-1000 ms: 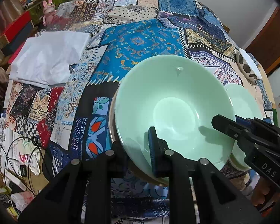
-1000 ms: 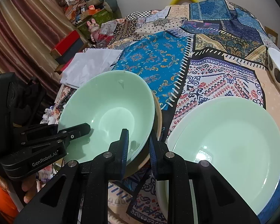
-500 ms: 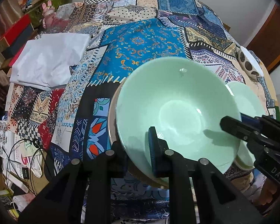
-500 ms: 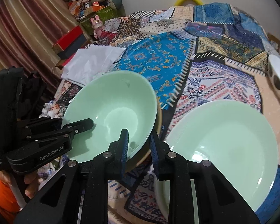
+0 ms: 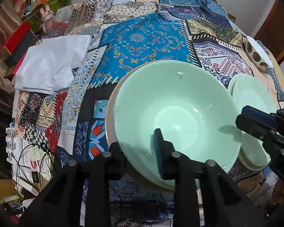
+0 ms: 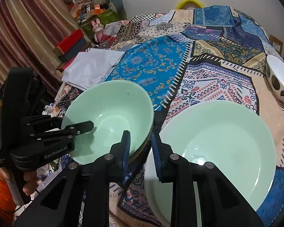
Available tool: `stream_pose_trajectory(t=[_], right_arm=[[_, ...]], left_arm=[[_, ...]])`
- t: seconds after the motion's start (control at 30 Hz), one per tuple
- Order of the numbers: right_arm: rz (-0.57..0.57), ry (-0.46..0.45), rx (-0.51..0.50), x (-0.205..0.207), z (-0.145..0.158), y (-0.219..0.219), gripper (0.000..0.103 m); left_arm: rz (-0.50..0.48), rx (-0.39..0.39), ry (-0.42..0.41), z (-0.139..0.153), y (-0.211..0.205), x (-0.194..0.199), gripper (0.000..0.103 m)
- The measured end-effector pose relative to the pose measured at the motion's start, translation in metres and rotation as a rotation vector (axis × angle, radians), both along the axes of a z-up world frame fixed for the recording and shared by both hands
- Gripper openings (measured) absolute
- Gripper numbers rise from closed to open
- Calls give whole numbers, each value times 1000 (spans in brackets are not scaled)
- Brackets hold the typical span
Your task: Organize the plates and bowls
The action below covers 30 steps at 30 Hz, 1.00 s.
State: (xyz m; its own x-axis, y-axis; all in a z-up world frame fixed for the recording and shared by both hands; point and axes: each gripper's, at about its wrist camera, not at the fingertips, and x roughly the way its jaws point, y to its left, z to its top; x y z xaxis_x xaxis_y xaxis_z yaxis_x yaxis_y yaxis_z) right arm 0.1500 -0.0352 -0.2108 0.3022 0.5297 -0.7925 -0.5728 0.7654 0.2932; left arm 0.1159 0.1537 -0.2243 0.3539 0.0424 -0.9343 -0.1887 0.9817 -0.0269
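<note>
The left gripper (image 5: 140, 153) grips the near rim of a mint-green bowl (image 5: 176, 111): one finger lies inside the bowl against its wall and the other sits outside below the rim, so the rim is pinched between them. The bowl sits nested in a tan bowl (image 5: 108, 121), of which only a thin edge shows along the left side. Both stand on a patchwork cloth (image 5: 142, 37) that covers the tabletop.

The right gripper (image 6: 140, 149) has its fingers a narrow gap apart, with nothing held between them. Its left finger lies just inside the right edge of the green bowl (image 6: 111, 117) and its right finger stands over the near left rim of a mint-green plate (image 6: 217, 143); whether either touches cannot be told. The plate lies on the cloth just beside the bowls, on their right.

Farther right, near the cloth's edge, a white bowl with dark spots (image 6: 280, 81) stands well apart from the plate. A folded white cloth (image 5: 51, 64) lies at the left side of the tabletop.
</note>
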Motion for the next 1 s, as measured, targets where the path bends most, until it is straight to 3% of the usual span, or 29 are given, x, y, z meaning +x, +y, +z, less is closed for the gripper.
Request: stream_pose_trajectory(t=[0.17, 0.47, 0.6, 0.67, 0.73, 1.0], right_arm=[[-18, -8, 21, 2, 6, -13, 23], [-54, -57, 47, 6, 22, -41, 30], [-81, -84, 55, 9, 29, -55, 39], [-94, -98, 56, 12, 32, -64, 39], [-107, -105, 58, 15, 34, -70, 39], [-176, -146, 54, 30, 44, -108, 39]], left_arm=[[7, -9, 12, 3, -5, 2, 38], [37, -11, 35, 11, -4, 2, 38], [69, -17, 33, 17, 1, 1, 39], [86, 8, 12, 26, 2, 1, 52], [86, 48, -44, 40, -1, -1, 59], [67, 47, -171, 86, -21, 14, 63]])
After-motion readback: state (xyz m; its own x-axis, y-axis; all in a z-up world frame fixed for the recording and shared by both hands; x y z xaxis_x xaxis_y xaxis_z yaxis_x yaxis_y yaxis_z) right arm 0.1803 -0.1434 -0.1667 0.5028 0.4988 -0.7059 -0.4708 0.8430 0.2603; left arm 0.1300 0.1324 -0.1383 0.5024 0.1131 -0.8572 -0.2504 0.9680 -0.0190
